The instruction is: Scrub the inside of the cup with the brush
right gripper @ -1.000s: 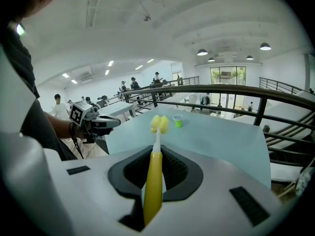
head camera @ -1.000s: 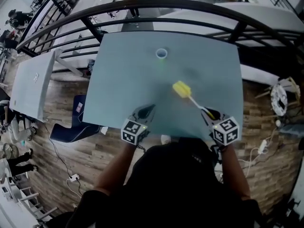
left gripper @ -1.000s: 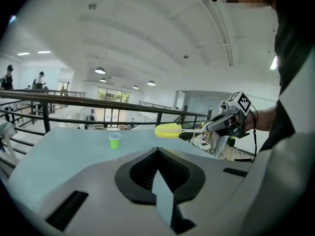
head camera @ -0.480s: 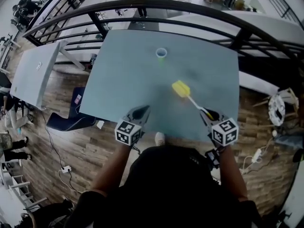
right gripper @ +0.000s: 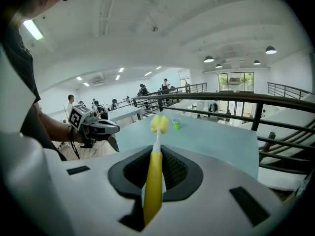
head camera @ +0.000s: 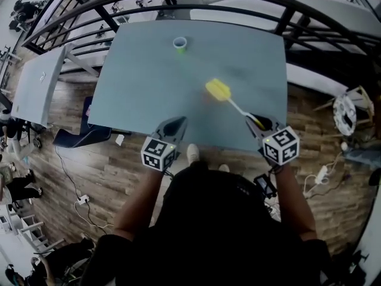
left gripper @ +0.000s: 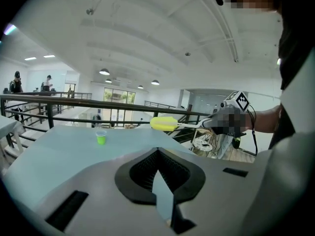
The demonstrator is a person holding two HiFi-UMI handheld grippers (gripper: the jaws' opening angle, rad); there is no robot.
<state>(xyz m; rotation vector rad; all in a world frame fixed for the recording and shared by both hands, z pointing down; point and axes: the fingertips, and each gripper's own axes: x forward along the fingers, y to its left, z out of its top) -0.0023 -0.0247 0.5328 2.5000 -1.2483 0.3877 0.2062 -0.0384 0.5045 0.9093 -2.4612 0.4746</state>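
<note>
right gripper (head camera: 255, 121) is closed on the brush (head camera: 228, 101). both pads press on its yellow handle, which runs forward out of the jaws. after the handle comes a thin white stem, and at its end sits the yellow sponge head. this head is held in the air above the counter (head camera: 143, 88) and points toward the far side. it touches nothing.

left gripper (head camera: 177, 124) has its jaws together, and nothing is between them. it hangs over the near edge of the counter, at the left of the right gripper and well apart from it. both grippers point forward and a little down.

the cup (head camera: 180, 43) stands upright near the far edge of the counter, a little left of the middle. it is small, green in the lower part and pale at the rim. it is well apart from the brush head and from both grippers. in the right gripper view it shows just right of the brush head, but farther away.

behind the counter runs a dark railing (head camera: 178, 8), and under it is a wooden floor (head camera: 77, 165).
</note>
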